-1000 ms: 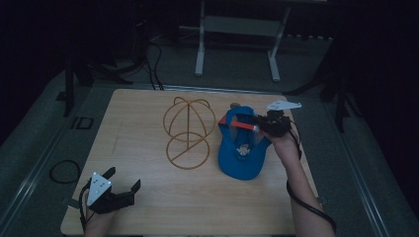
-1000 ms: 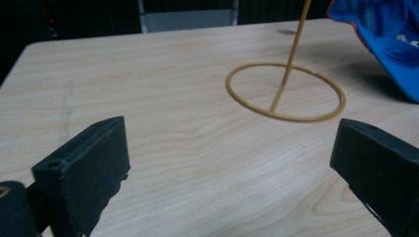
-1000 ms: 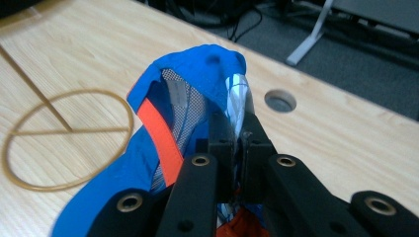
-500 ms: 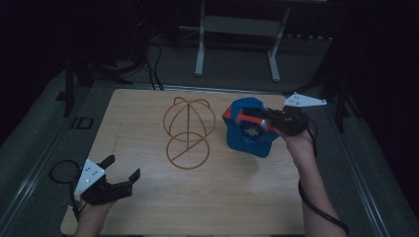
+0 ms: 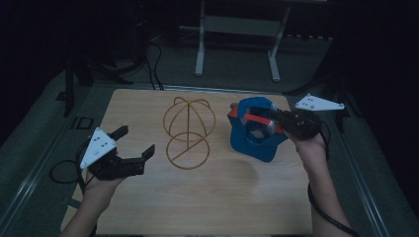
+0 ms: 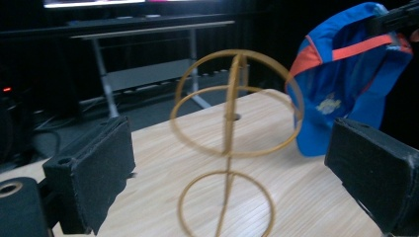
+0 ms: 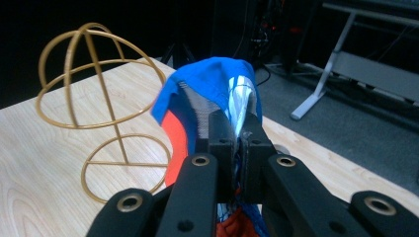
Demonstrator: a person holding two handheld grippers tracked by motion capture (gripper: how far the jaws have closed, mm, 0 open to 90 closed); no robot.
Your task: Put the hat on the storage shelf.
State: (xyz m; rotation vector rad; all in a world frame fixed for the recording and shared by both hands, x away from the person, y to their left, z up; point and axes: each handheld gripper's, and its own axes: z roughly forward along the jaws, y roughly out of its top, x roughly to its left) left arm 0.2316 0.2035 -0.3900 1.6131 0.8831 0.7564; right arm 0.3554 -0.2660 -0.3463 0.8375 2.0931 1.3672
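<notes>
Now cap [image 5: 254, 131] lifted off table [image 5: 207, 207], apparently; right gripper [image 5: 272, 118] clamped.

One blue cap [image 5: 254, 131] hangs at the right, one gold wire hat stand [image 5: 188, 132] stands mid-bench [image 5: 148, 207], and two claws work: left claw [image 5: 136, 140], right claw [image 5: 262, 118].

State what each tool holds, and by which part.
Right tool: blue cap, pinched by its fabric edge. Left tool: open, holding nothing.
</notes>
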